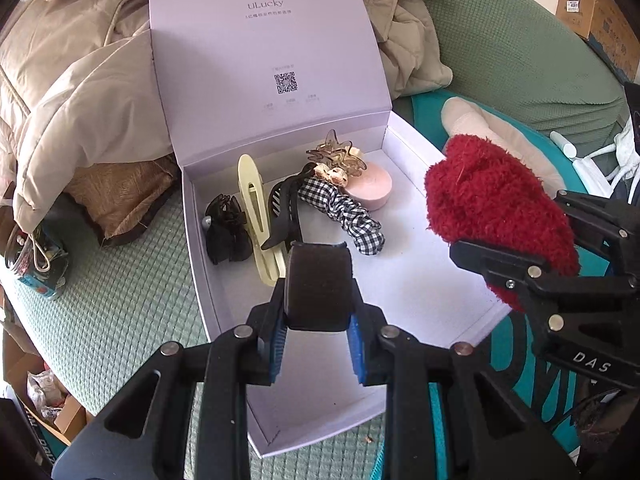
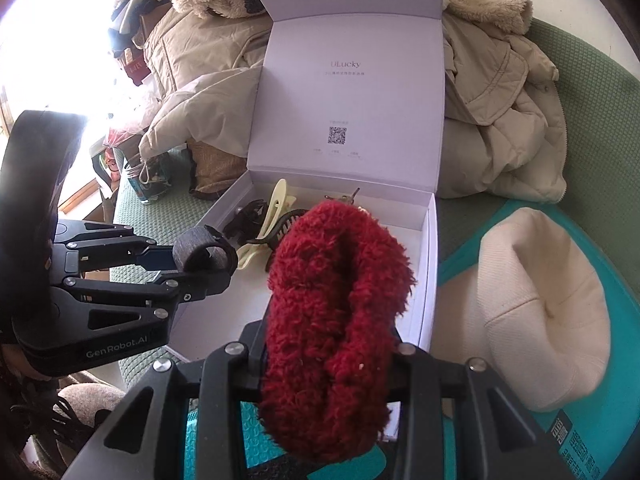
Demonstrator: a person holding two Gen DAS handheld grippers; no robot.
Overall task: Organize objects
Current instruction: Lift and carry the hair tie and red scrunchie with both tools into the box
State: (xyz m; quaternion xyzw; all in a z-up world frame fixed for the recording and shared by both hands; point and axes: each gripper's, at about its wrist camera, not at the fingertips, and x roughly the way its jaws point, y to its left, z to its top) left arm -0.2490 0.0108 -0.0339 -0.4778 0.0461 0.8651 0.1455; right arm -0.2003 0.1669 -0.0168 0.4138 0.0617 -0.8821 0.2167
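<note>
An open white box [image 1: 424, 304] [image 2: 430, 264] with a raised lid lies on a green sofa. Inside it are a black claw clip [image 1: 226, 226], a cream hair clip [image 1: 254, 208], a black banana clip [image 1: 282, 216], a checkered scrunchie [image 1: 344, 210], a pink round case [image 1: 370, 190] and a clear brown claw clip [image 1: 336, 152]. My left gripper [image 1: 318, 322] [image 2: 188, 270] is shut on a dark wide hair band [image 1: 318, 288] [image 2: 200, 256] above the box's near end. My right gripper [image 2: 326, 364] [image 1: 516, 256] is shut on a red fluffy scrunchie [image 2: 336, 312] [image 1: 492, 204] over the box's right edge.
A beige padded coat [image 1: 68, 92] [image 2: 504, 120] is heaped behind and left of the box. A cream hat [image 2: 548, 312] [image 1: 492, 132] lies on a teal mat [image 2: 600, 280] to the right. A small can with clips [image 1: 34, 260] stands at the left.
</note>
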